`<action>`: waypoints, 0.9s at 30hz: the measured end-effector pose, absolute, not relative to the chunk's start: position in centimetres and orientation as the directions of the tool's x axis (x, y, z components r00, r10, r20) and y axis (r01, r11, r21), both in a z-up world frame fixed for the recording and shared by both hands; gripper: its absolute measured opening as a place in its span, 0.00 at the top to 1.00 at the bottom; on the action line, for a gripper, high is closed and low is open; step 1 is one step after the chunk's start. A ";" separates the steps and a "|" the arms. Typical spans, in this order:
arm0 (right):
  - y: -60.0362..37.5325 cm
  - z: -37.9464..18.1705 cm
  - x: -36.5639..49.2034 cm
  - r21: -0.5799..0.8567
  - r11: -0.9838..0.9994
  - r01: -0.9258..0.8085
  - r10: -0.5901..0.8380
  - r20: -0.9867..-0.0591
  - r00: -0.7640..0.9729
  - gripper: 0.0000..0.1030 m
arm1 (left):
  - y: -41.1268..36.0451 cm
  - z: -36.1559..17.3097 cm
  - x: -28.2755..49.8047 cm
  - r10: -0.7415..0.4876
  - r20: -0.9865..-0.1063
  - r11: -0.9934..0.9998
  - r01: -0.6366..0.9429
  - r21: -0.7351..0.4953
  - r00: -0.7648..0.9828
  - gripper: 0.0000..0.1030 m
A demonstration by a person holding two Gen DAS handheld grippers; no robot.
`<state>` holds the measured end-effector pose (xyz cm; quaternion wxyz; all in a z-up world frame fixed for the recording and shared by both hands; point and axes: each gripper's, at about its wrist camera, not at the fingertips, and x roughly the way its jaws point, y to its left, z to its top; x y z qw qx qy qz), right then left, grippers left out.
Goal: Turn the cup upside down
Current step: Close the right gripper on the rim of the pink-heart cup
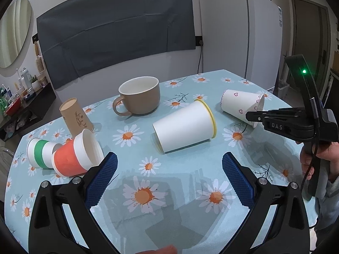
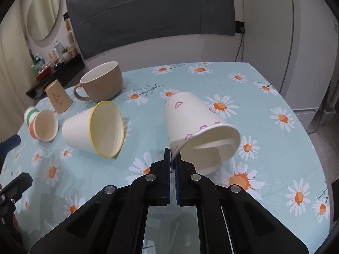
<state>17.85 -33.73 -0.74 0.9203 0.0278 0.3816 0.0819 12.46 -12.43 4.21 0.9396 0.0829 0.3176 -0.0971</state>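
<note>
The heart-printed paper cup (image 2: 190, 122) is seen lying tilted on its side on the daisy-patterned surface (image 2: 275, 148), its mouth turned toward the right wrist camera and its rim pinched between the closed pads of the right tongs (image 2: 172, 163). In the left wrist view the same cup (image 1: 239, 103) appears at about 2 o'clock, with the right tongs (image 1: 251, 116) clamped on its rim. The left tongs (image 1: 168, 173) are held wide open above the surface (image 1: 148, 222), nothing between the blue pads (image 1: 101, 180). Just beyond them, at 12 o'clock, a yellow-rimmed white cup (image 1: 184, 124) is lying on its side. At 10 o'clock an orange-banded cup (image 1: 74, 158) is lying on its side, touching a green-striped cup (image 1: 40, 152) behind it. Farther back, a brown paper cup (image 1: 75, 116) is standing upside down, and a tan ceramic mug (image 1: 139, 95) is standing upright beside it. A white fridge (image 1: 239, 36) is seen beyond the surface at 1 o'clock.
</note>
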 end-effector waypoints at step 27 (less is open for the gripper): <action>-20.1 -1.0 4.1 0.129 0.853 -0.506 0.445 -0.688 0.573 0.96 | -5.0 3.9 0.2 -0.042 -0.579 0.992 0.101 0.070 0.814 0.06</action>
